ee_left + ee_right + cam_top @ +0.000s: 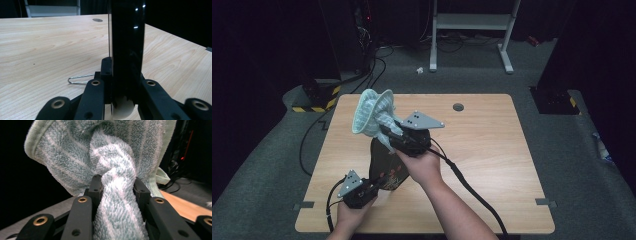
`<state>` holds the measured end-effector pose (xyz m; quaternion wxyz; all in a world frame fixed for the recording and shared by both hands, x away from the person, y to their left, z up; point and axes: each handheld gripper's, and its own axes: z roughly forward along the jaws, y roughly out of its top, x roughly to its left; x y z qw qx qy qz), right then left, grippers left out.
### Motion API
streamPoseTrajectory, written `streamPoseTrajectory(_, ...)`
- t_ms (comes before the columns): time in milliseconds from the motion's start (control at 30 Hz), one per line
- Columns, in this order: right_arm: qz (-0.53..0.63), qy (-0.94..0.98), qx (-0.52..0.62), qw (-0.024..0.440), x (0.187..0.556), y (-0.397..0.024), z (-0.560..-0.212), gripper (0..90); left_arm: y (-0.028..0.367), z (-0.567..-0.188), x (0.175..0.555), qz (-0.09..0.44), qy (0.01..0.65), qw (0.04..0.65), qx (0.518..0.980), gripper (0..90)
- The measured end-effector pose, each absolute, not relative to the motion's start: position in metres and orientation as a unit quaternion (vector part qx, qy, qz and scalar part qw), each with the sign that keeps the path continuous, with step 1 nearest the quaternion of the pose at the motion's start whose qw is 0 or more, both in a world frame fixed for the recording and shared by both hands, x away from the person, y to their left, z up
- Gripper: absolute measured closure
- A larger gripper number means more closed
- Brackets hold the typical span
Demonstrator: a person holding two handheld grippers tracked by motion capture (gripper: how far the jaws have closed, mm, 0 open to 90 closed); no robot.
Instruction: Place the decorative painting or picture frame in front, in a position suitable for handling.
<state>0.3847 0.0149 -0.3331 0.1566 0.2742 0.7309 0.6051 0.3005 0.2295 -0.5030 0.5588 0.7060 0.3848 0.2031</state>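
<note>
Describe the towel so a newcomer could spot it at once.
Start at the wooden table and follow the person's right hand up to the right gripper. Bunched in its jaws, lifted above the tabletop, is the towel: fluffy, pale blue-green with light stripes, the one soft thing beside the glossy black bag.

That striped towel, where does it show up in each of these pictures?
High view: the towel is bunched upper left of centre, above the table, clamped in the right gripper.
Left gripper view: not in it.
Right gripper view: the towel, twisted between the jaws.
Shared landmark: the wooden table.
</note>
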Motion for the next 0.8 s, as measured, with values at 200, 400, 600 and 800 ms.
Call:
streamPoseTrajectory(200,0.601,0.733,0.281,0.153,0.391,0.014,-0.333,67.7,0.229,-0.503,0.3,0.204,0.385,0.56,0.705,79.7)
streamPoseTrajectory(400,0.592,0.735,0.289,0.159,0.4,0.01,-0.333,68.6,0.229,-0.504,0.3,0.208,0.384,0.56,0.705,79.6)
streamPoseTrajectory(600,0.576,0.736,0.317,0.161,0.417,0.003,-0.339,68.9,0.229,-0.503,0.3,0.209,0.381,0.558,0.707,79.5)
streamPoseTrajectory(800,0.558,0.732,0.353,0.168,0.434,-0.013,-0.354,68.9,0.229,-0.504,0.3,0.209,0.382,0.559,0.706,79.5)
